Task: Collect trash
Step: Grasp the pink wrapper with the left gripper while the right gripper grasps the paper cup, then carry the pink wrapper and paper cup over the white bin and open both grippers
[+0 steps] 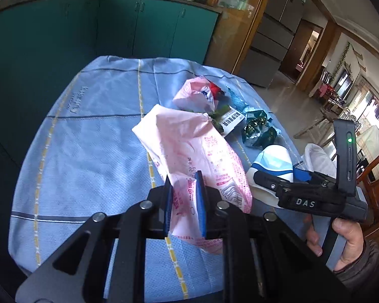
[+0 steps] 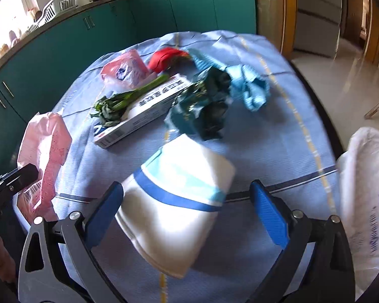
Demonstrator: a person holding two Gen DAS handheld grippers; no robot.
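My left gripper is shut on a large pink plastic bag, held above the blue tablecloth; the bag also shows in the right wrist view. My right gripper is open, its blue pads either side of a white paper cup with blue bands lying on its side. Trash lies beyond: a white carton, a wilted green vegetable, a dark green foil wrapper, a crumpled blue wrapper, a red wrapper and a small pink bag.
A white plastic bag hangs at the table's right edge. Teal kitchen cabinets stand behind the table. Tiled floor and wooden chairs lie to the right.
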